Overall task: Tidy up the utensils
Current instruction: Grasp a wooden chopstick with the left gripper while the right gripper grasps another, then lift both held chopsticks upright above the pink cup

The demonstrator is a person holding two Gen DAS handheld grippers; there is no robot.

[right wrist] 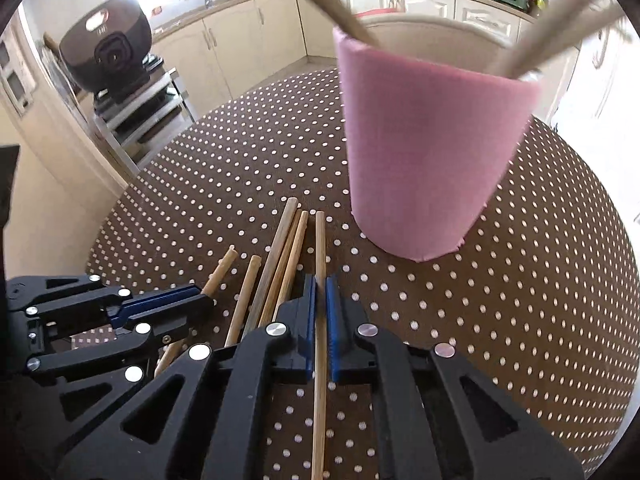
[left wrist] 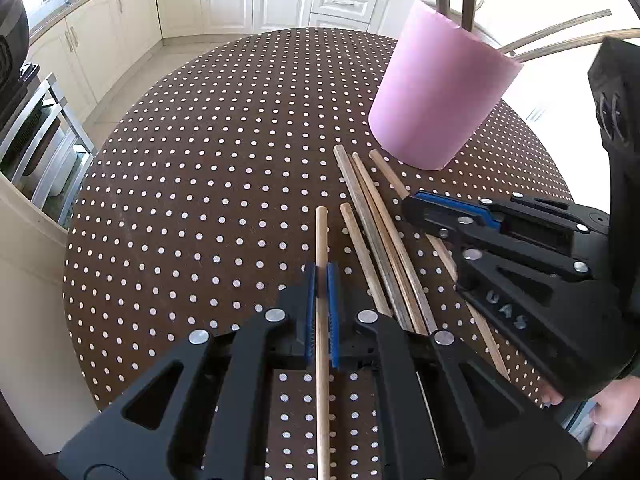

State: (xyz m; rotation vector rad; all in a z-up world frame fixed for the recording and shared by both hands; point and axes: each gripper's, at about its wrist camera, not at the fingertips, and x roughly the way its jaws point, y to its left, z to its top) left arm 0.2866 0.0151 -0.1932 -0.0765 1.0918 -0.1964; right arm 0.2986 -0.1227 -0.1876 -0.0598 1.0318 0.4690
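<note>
Left wrist view: both grippers, left (left wrist: 321, 280) and right (right wrist: 320, 292), were clamped on a stick (left wrist: 321, 240) each, bound for the pink cup (left wrist: 436, 96).

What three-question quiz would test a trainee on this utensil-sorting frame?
1. True or false: both grippers grip a wooden stick.
2. How many sticks lie loose on the table? A) one B) three C) six
3. Fill in: some utensils already stand in the pink ___.

Key: 1. True: left gripper and right gripper each clamp a stick. 2. B, the loose sticks. 3. cup.
</note>
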